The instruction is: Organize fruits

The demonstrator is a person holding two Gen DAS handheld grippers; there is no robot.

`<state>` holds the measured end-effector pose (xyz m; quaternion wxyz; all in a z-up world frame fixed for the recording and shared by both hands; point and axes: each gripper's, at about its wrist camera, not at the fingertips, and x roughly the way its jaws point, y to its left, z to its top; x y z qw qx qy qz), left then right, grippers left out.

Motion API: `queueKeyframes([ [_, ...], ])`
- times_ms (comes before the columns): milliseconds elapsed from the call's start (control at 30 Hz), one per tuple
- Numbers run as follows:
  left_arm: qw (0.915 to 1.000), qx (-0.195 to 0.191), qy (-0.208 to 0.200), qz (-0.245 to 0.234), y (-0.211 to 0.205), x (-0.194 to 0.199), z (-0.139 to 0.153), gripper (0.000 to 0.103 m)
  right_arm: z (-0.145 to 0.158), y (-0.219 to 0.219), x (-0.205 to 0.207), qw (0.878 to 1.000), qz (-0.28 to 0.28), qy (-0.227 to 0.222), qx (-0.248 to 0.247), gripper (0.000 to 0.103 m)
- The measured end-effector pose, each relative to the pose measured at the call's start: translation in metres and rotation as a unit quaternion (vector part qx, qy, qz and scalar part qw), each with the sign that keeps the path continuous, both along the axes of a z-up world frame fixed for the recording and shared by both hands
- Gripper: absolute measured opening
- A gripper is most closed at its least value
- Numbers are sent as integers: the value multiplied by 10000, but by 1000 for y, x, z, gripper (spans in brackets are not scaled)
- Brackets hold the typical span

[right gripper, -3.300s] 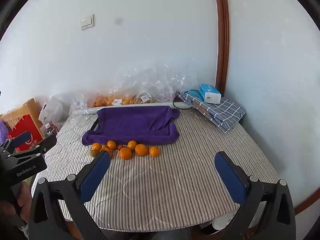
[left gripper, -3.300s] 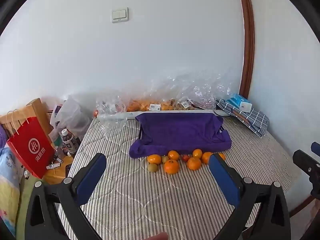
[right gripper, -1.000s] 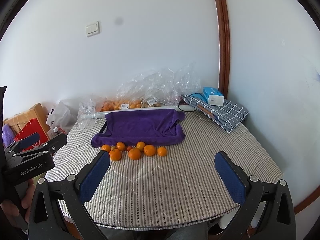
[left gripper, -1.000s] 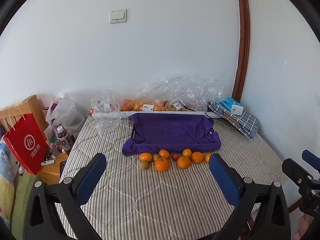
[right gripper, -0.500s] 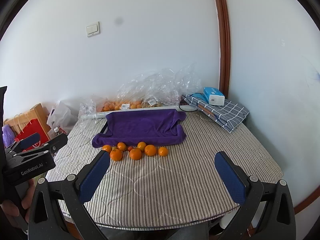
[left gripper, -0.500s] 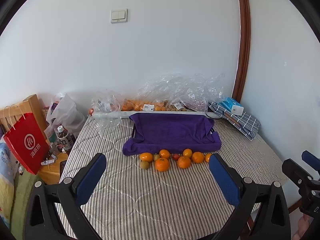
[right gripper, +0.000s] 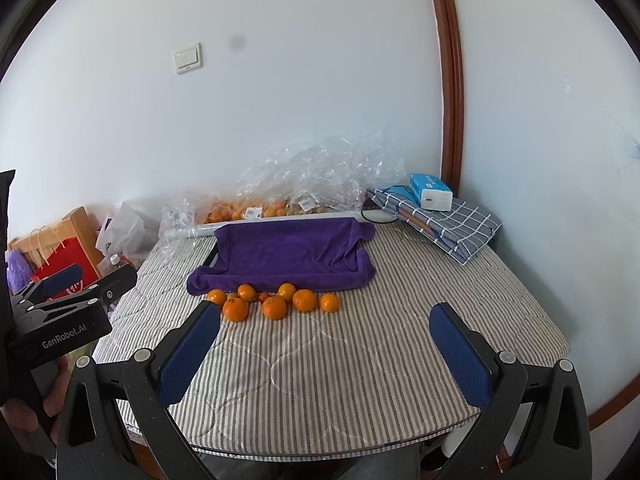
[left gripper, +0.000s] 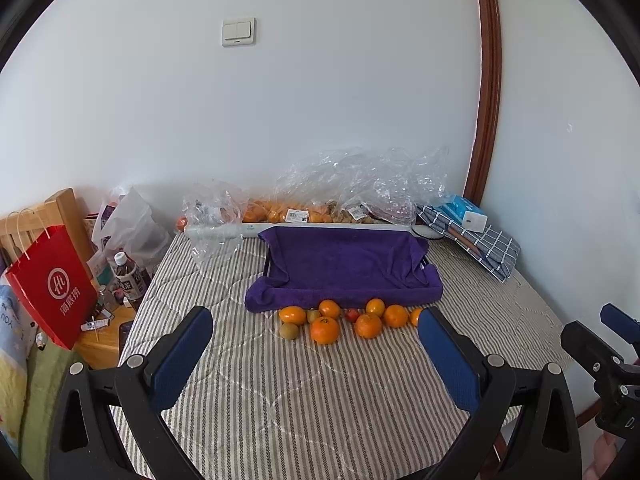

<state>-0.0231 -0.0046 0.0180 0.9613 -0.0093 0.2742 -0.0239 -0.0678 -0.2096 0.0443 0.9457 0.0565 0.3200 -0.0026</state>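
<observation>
Both grippers, left [left gripper: 312, 354] and right [right gripper: 324, 350], are held wide open, empty, well short of the fruits [left gripper: 325, 330] lined beside the towel [left gripper: 344, 266].

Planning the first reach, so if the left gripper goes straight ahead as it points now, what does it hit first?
Probably the oranges on the striped cloth, then the purple towel. The left gripper is open; depth is uncertain.

Seven round orange tangerines [left gripper: 324, 330], two small green-brown kiwis [left gripper: 290, 331], one small red tomato [left gripper: 351, 314], one purple towel [left gripper: 344, 268].
</observation>
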Motion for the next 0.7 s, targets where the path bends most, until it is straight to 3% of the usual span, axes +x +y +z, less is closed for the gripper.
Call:
queueKeyframes([
  [333,9997,107,107,167,5,20,-11,103,-18,2,23,9998,36,182,-45,103],
  [533,9995,51,290,146,14,44,-33,103,-40,3,48,9987,22,425,-293,103],
  [700,9988,170,447,136,17,63,-54,103,-60,0,70,9982,23,569,-194,103],
])
